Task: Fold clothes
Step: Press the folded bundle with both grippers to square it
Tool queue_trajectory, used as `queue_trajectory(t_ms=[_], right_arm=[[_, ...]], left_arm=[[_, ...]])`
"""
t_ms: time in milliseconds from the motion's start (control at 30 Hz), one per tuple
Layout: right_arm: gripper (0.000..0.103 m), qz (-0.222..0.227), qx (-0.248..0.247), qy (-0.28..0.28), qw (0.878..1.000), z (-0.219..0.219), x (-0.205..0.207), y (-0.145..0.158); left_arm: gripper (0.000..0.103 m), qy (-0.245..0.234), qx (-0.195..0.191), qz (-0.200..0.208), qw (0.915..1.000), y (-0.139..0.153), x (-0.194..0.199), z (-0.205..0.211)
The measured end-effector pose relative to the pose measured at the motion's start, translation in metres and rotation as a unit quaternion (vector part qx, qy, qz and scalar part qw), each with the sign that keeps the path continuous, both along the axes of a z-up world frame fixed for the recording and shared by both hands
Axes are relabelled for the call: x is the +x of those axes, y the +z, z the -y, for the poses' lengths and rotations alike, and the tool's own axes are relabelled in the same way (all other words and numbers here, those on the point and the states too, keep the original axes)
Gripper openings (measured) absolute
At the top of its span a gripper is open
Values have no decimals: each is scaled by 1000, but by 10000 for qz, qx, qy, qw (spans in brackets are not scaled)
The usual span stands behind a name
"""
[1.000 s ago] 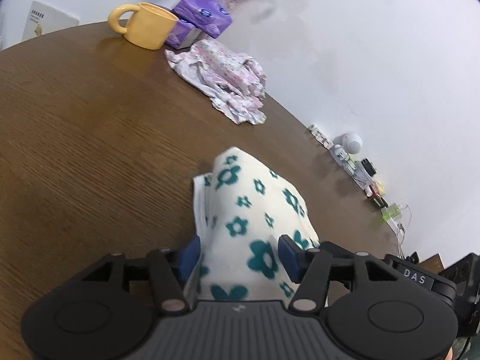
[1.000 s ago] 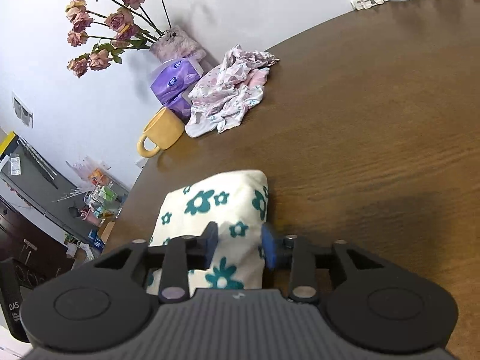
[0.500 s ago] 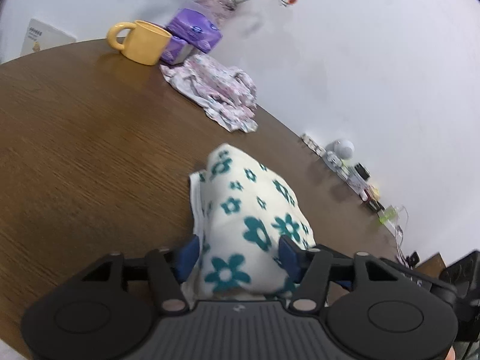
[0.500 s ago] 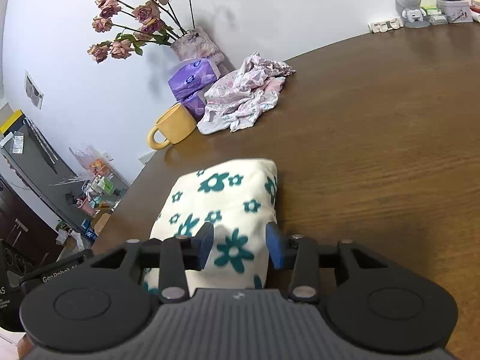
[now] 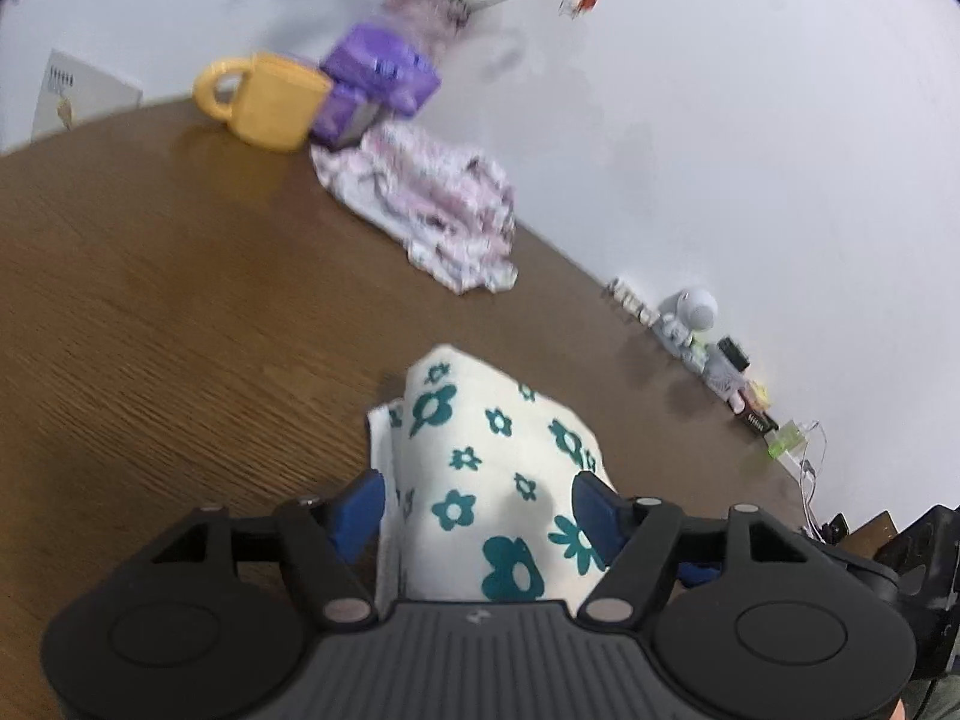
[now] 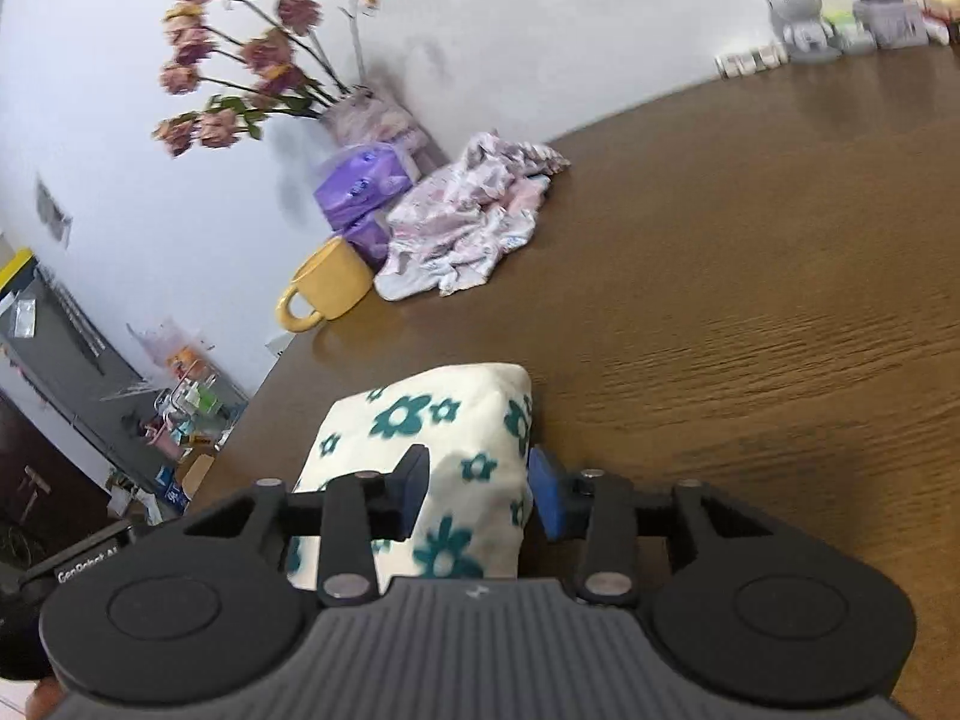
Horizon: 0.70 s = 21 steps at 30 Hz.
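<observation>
A folded white cloth with teal flowers (image 5: 480, 438) lies on the brown wooden table (image 5: 150, 300), close in front of both cameras. My left gripper (image 5: 477, 510) straddles one end of it. Its jaws are opening, and the blue pads stand at the cloth's sides without squeezing it. From the other end my right gripper (image 6: 480, 498) is shut on the floral cloth (image 6: 432, 414), near its right corner. A crumpled pink-patterned garment (image 5: 432, 204) lies farther back by the wall; the right wrist view shows this pink garment (image 6: 474, 222) too.
A yellow mug (image 5: 270, 102) and purple tissue packs (image 5: 378, 72) stand beside a vase of dried roses (image 6: 240, 84) at the table's (image 6: 750, 270) far edge. A white figurine (image 6: 798, 6) and small items line the wall. The table edge drops off left of the cloth.
The left jaws have spread wider around the floral cloth. The right jaws keep the same hold. Both views shifted slightly, and the cloth stays on the table.
</observation>
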State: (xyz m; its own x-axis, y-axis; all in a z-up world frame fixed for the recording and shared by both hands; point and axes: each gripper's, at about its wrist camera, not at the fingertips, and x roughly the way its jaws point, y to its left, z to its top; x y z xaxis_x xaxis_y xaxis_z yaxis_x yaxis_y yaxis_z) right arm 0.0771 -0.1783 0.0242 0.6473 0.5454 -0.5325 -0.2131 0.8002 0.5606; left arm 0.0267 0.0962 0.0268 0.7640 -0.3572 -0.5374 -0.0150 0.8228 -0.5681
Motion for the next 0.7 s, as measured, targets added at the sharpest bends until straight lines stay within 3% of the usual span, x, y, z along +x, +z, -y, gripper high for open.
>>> queue_trajectory(t_ms=[67,200,333,400,500,600,633,667,700], right_arm=[[37,-61,41,24,10000,-3,2,-3],[23,-180,118,73,9997,-10,7,-10],[16,-1,-4,131,9999,-15,3,-10],[16,7,2,138,9999,-16,3,-11],[29,-94,74,87,9999,-11,7,-10],[34,-175,239,-78,9995,-3,14,-10],[34,-196,299,-145,9993,0,17,-10],[34,-235,324,-186,9990,1,20,-12],[34,-297,381,-179,9987,1,23,-14]], left_arm=[[61,-199,-62,-145,9997,-7,7,5],[58,-278,-158,-79,9995,-12,5,9],[56,-237,-284,-63,9993,-15,4,6],[57,-164,-370,-80,9991,-15,5,2],[65,87,-605,-113,9981,-12,8,-11],[63,296,-617,-61,9976,-10,15,-19],[55,271,-592,-56,9979,-10,17,-19],[36,189,-577,-53,9981,-11,19,-17],[30,131,-545,-70,9984,-12,20,-16]])
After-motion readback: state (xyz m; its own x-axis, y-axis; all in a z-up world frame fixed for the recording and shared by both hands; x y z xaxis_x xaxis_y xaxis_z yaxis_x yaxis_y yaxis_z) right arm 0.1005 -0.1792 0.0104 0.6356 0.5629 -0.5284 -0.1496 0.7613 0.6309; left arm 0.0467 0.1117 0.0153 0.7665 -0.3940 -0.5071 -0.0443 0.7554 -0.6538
